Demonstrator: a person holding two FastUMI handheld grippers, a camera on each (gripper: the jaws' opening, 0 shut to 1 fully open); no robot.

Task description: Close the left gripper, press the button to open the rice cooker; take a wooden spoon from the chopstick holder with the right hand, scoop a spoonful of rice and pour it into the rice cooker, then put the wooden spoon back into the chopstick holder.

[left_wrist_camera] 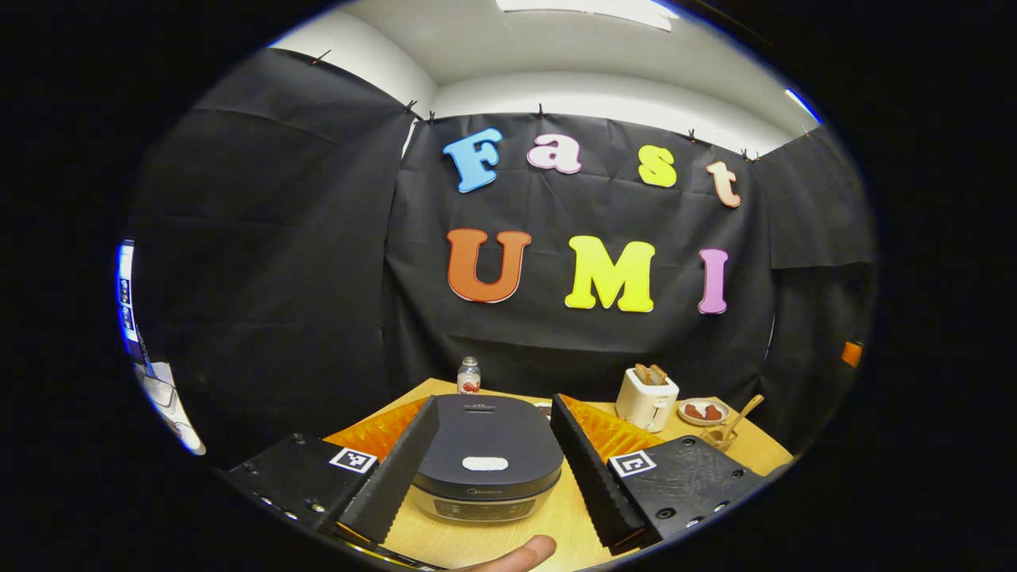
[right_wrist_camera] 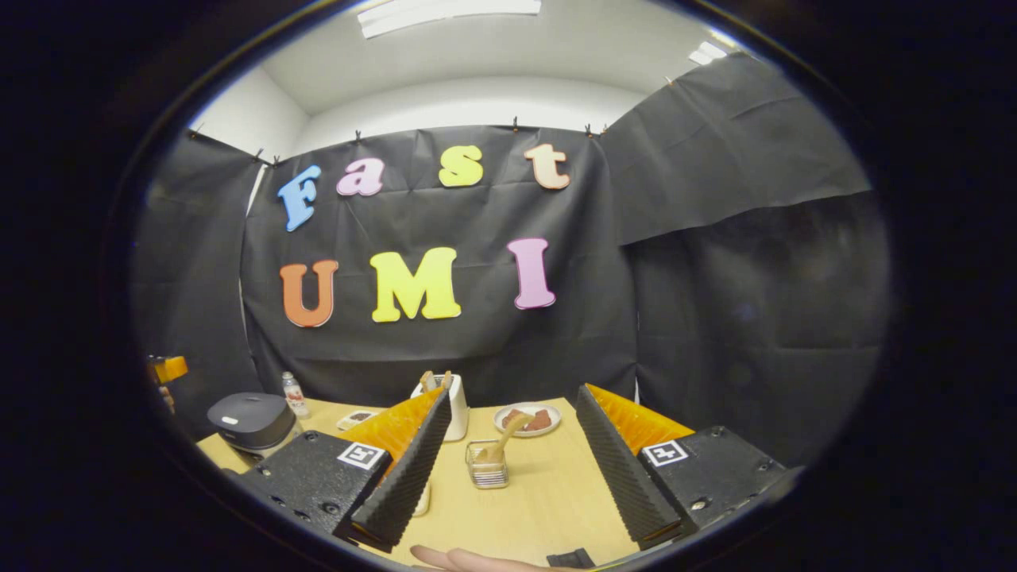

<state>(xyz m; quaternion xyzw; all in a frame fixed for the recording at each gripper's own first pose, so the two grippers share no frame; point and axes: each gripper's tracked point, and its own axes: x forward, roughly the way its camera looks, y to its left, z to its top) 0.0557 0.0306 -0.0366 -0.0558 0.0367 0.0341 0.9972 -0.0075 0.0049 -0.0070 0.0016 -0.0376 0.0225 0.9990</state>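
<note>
While the left tool (left_wrist_camera: pixel 493 477) gapes wide, empty, around the rice cooker (left_wrist_camera: pixel 486 465), pressing now would likely straddle its button (left_wrist_camera: pixel 485 463).

Rice cooker (left_wrist_camera: pixel 486 465): side walls hidden behind the left gripper's (left_wrist_camera: pixel 494 477) spread fingers, front-panel markings too small to read. Fingertip (left_wrist_camera: pixel 520 554) at the near edge, the hand cut off by the frame. Wooden spoon (right_wrist_camera: pixel 508 435): bowl sunk in the chopstick holder (right_wrist_camera: pixel 486 465), unseen; food on the far plate (right_wrist_camera: pixel 527 419) too small to identify.
</note>
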